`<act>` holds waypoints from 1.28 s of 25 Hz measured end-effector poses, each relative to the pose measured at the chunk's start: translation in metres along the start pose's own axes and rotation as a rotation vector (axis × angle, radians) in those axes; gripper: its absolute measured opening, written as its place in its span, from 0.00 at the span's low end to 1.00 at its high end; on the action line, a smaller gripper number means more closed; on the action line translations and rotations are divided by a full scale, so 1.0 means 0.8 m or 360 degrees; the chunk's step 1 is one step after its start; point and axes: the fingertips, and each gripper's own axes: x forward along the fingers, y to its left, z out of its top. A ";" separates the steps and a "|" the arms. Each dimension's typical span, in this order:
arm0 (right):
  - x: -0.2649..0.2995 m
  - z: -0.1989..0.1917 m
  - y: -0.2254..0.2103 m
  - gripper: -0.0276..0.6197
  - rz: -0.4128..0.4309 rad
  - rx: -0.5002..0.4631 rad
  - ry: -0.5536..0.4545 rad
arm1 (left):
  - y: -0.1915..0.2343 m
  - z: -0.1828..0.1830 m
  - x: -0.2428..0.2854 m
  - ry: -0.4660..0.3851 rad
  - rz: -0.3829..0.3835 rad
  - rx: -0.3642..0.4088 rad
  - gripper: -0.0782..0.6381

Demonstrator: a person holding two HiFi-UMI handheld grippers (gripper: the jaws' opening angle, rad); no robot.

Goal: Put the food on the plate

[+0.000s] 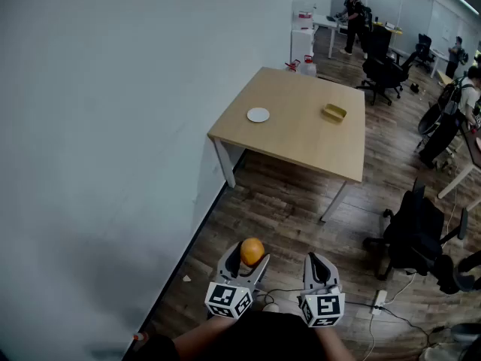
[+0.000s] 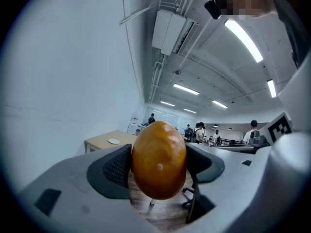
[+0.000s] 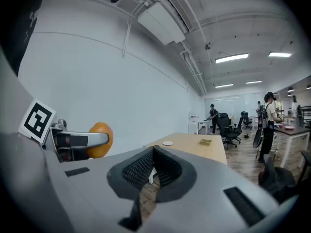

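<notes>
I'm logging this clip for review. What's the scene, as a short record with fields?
left gripper: clamped on an orange fruit
right gripper: jaws together, nothing between them
plate: white, bare, on the table ahead
also on table: small yellow item, apart from the plate
task status: fruit not yet on plate

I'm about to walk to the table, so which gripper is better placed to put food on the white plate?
Left. The left gripper clamps the orange fruit; the right gripper is shut and empty. The plate lies on the table's left part.
</notes>
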 end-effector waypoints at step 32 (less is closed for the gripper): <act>0.274 0.006 -0.042 0.14 -0.0046 0.0085 0.0173 | 0.213 0.013 0.197 0.0095 0.0041 0.0062 0.58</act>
